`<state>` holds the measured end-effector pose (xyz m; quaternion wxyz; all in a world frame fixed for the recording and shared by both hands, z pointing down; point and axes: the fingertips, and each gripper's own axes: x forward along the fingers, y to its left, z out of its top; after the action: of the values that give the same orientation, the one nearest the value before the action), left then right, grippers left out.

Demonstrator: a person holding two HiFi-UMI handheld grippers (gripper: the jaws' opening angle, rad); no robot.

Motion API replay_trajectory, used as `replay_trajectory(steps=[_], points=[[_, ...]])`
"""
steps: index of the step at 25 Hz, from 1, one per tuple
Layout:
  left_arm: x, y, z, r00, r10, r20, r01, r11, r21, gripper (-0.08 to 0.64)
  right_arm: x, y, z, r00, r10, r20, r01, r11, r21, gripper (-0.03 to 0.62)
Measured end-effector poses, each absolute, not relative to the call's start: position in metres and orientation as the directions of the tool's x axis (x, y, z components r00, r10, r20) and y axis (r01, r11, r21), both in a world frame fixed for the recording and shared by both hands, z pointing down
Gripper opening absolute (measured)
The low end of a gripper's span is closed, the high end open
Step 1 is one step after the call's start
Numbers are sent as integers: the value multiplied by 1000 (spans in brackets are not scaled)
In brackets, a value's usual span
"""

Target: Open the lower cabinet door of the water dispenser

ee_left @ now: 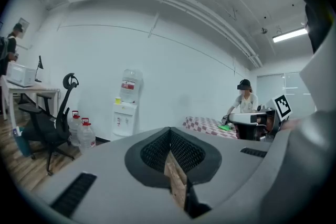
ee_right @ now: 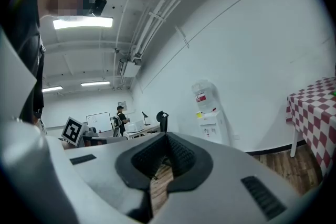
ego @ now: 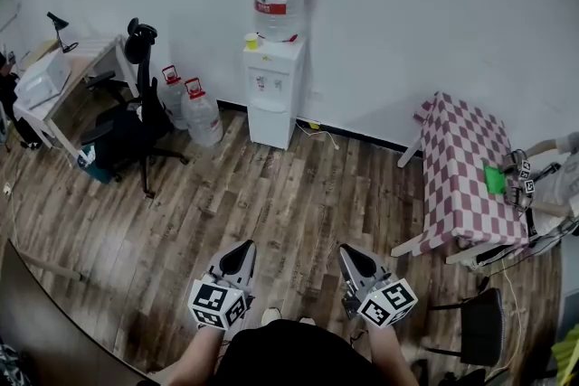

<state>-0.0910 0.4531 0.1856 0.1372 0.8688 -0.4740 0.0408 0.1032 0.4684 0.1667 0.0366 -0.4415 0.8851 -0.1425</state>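
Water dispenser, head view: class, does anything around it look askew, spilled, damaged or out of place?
Nothing much. The water dispenser stands upright against the wall, bottle seated on top, lower door apparently shut. Two spare bottles stand upright beside it. A loose cable trails on the floor nearby; no spill shows.

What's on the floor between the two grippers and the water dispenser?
Just bare wooden floor, the head view shows, from the left gripper and right gripper to the water dispenser.
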Motion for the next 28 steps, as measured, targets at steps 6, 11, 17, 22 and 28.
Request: replay_trajectory(steps=[6,11,17,22,28], points=[[-111,447,188,551,-811,197,-832,-514,208,14,85,460,163,-602,-797,53,-772,564,-294,23],[-129,452,197,549,-810,204,-833,-511,213,14,79,461,169,-588,-807,56,-780,548,-302,23],[-145,452,203,545,-810,218,-836,-504,217,14,81,455,175,-564,-823,70,-795,518,-317,23],[-149,437,207,539,-811,227,-840,-500,208,14,80,433,178,-568,-820,65,-790,522,-323,23],[-146,404,216,509,-824,249,-859,-466,215,14,80,387,187,-596,-800,63,-767,544,-339,23]])
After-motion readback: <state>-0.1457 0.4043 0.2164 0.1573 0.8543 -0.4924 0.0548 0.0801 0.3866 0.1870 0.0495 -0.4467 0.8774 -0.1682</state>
